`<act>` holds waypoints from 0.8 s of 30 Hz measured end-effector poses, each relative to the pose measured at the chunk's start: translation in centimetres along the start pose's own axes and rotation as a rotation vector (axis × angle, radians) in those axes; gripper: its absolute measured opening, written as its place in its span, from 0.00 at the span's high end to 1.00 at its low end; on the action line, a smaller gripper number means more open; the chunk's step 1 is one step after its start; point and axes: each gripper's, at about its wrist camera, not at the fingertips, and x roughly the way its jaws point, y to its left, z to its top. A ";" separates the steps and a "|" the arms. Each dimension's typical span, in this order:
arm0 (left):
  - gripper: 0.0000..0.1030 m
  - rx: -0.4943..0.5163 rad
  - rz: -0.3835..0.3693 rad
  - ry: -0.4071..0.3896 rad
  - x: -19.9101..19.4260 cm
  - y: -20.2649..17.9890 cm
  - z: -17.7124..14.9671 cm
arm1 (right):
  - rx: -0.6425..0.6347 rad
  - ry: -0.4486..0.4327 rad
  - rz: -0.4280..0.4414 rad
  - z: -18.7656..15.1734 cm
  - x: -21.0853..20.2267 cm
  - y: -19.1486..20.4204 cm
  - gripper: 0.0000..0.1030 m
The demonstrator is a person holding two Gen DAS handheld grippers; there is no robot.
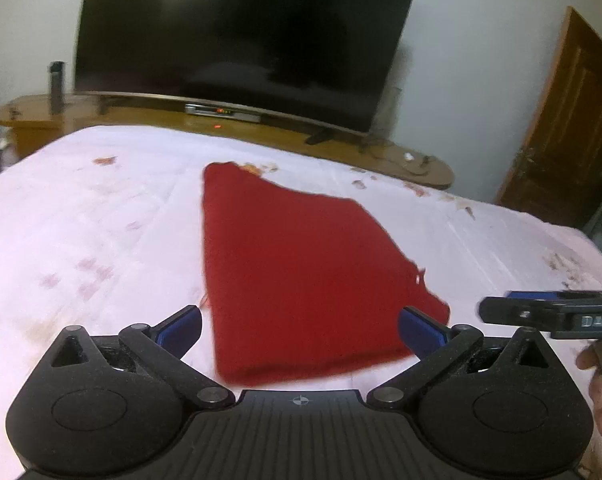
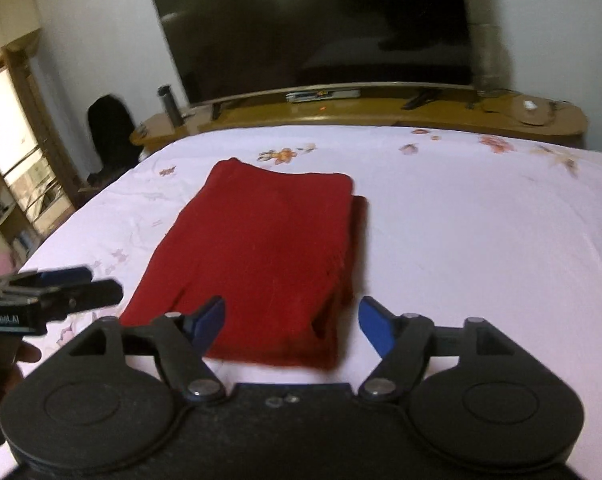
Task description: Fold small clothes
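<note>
folded red garment (image 2: 257, 256) on bed (image 2: 461, 240)

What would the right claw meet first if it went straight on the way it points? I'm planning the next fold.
Most likely the folded red garment, which lies on the bedsheet directly ahead of the open right claw. Nothing sits between them, though blur makes the depth uncertain.

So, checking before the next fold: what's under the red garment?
The red garment lies on the floral bedsheet; whatever sits beneath its folded layers is covered.
</note>
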 end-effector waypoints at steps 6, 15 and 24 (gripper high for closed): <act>0.00 0.045 0.034 -0.016 -4.9 -3.2 -2.1 | -0.005 -0.015 -0.030 -2.5 -3.9 1.7 0.15; 0.00 0.064 0.081 -0.109 -14.3 -8.6 -5.3 | -0.076 -0.133 -0.069 -5.9 -13.2 4.2 0.02; 0.00 0.062 0.085 -0.176 -22.3 -10.6 -8.5 | -0.097 -0.217 -0.069 -9.6 -20.4 6.4 0.01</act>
